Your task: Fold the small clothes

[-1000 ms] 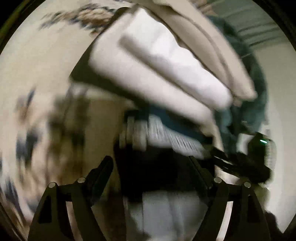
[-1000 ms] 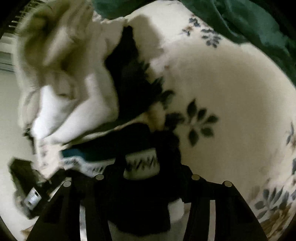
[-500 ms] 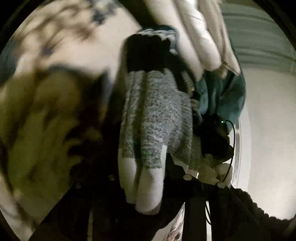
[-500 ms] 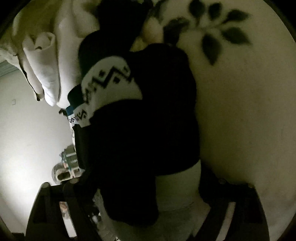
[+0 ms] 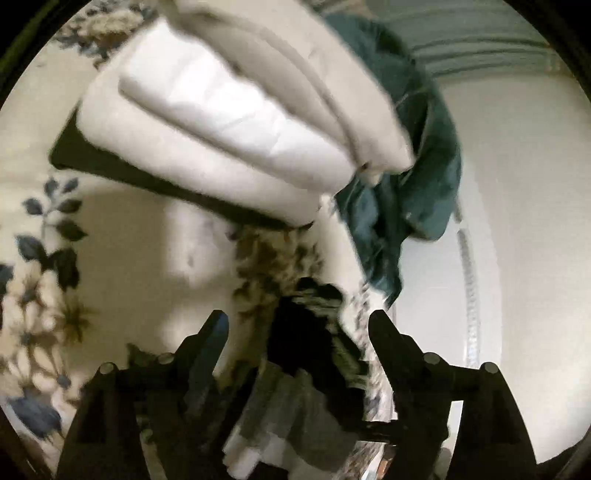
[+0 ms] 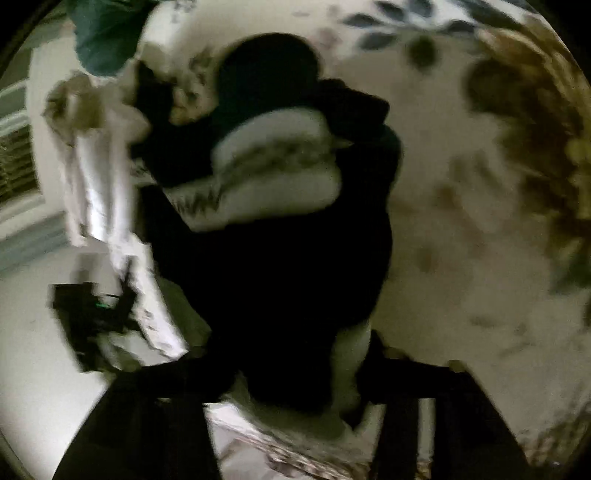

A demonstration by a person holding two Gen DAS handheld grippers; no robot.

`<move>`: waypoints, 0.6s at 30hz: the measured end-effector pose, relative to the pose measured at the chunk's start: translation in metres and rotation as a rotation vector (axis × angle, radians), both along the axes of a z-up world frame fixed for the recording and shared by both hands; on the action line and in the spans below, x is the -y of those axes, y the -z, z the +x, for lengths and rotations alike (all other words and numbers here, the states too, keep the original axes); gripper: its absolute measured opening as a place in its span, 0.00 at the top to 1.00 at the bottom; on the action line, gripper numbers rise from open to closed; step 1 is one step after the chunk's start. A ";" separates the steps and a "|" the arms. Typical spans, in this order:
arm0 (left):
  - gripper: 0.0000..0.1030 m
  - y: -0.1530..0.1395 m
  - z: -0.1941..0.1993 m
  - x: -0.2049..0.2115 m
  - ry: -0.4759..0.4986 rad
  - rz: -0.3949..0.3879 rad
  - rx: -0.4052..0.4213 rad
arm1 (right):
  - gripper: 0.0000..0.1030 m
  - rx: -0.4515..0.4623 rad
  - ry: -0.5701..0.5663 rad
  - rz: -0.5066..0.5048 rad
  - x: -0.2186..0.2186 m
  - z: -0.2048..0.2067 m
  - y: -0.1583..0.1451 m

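Below, floral blanket (image 5: 122, 236) under stacked white folded clothes (image 5: 236, 122), left jaws wide, right jaws' state hidden by dark sock (image 6: 273, 266).

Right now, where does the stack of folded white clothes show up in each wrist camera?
Left wrist view: the stack of folded white clothes fills the upper middle, lying on the floral blanket.
Right wrist view: the same stack is a blurred white strip at the left edge.
Shared landmark: the dark green cloth beside the stack, at the top left in the right view.
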State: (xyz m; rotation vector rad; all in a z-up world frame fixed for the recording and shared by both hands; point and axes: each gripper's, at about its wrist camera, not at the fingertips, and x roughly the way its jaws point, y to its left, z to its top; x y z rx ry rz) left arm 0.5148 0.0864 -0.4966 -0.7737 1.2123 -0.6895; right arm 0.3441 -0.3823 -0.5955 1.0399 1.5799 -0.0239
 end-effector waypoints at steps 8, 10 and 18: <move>0.21 0.012 -0.126 -0.017 -0.245 0.046 -0.098 | 0.06 0.266 -0.534 -0.224 -0.005 0.117 -0.063; 0.21 0.040 -0.170 -0.007 -0.278 -0.005 -0.191 | 0.06 0.276 -0.675 -0.164 -0.024 0.157 -0.049; 0.21 0.126 -0.189 0.067 -0.317 -0.161 -0.236 | 0.00 0.166 -1.021 0.124 -0.080 0.224 0.053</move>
